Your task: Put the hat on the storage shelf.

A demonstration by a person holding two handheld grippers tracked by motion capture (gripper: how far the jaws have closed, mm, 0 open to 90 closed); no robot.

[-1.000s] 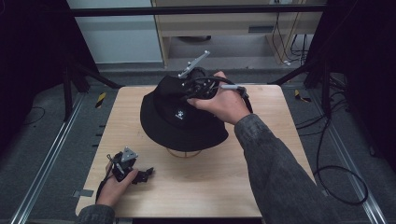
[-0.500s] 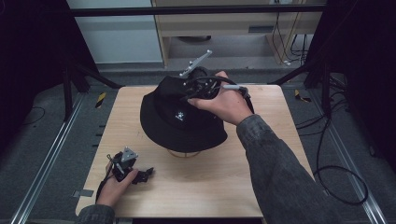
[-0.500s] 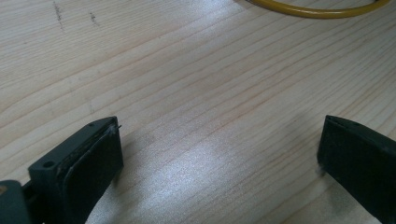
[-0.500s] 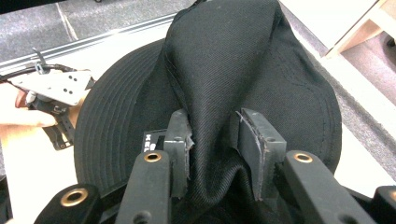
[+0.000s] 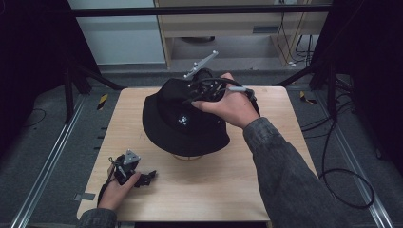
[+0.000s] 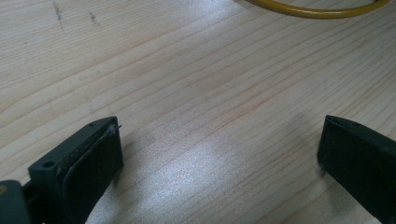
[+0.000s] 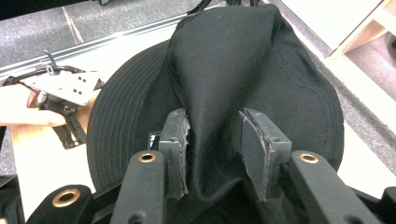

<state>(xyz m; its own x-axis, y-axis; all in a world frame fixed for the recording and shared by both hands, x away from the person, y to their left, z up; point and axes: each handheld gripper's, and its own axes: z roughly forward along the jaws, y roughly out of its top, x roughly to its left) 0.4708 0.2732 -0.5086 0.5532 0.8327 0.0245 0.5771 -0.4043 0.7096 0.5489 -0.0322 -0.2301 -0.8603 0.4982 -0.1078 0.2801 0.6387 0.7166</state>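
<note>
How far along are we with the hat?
Done: the black hat sits over its stand on the table. In hand: the right gripper has a ridge of crown fabric between its jaws, which have just been opening. Left to do: letting go fully. The left gripper rests open, holding nothing.

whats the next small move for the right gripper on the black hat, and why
Probably lift straight off. The right gripper has just been opening, yet a ridge of the black hat's crown still bunches between its pads, and the hat already sits over the stand. The left gripper rests open on the table.
</note>
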